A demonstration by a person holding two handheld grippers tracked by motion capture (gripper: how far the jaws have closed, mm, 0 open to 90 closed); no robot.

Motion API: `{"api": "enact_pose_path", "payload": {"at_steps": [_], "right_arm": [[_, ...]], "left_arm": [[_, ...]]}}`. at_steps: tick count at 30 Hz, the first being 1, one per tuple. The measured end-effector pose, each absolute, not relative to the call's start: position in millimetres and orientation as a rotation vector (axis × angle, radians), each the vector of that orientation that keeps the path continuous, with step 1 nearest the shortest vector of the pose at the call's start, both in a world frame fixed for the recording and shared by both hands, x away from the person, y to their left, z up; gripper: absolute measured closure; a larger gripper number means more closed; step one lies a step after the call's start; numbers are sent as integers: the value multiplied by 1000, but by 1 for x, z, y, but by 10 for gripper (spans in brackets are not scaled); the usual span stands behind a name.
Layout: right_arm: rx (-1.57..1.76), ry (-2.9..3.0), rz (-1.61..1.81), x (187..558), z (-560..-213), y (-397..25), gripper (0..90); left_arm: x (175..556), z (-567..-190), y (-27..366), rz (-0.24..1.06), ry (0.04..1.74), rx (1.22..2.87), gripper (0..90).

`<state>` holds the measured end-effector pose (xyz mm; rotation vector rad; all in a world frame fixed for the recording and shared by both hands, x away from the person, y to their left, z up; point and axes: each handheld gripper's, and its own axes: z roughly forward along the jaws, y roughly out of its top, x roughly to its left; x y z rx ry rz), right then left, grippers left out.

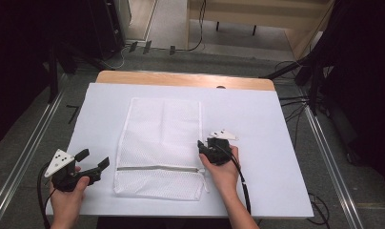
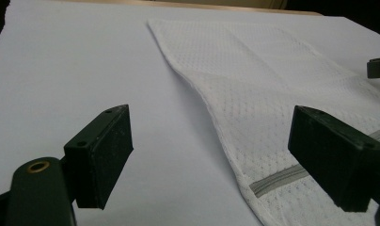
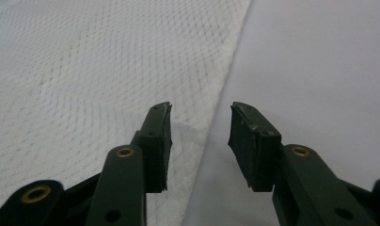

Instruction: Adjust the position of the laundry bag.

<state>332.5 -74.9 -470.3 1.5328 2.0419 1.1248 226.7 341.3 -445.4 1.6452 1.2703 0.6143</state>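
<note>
A white mesh laundry bag [image 1: 161,145] lies flat on the white table cover [image 1: 257,119], its grey zipper [image 1: 157,168] running across near the front end. My left gripper [image 1: 94,159] hovers open just left of the bag, level with the zipper; its wide-apart jaws frame the bag's edge [image 2: 216,117] and zipper end [image 2: 282,178]. My right gripper [image 1: 201,147] sits at the bag's right edge, just above the zipper's end. Its jaws are open, straddling the mesh edge [image 3: 211,127] with nothing gripped.
The wooden table edge [image 1: 181,78] shows beyond the white cover. Cables [image 1: 295,102] and metal floor rails [image 1: 33,143] flank the table. Bare white cover lies left and right of the bag.
</note>
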Motion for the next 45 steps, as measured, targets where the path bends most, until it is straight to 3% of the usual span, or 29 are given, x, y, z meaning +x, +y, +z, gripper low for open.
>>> {"api": "enact_pose_path", "payload": {"at_steps": [8,16,45], "right_arm": [[1537,2072,1053,334,-479,-62,650],[1531,2090,1057,330,-478,-65,900],[1525,2046,992,342,-469,-142,900]], "left_arm": [[227,-446,341,609,1277,1643,143],[228,-447,341,603,1281,1647,148],[227,-448,339,594,1279,1653,148]]}}
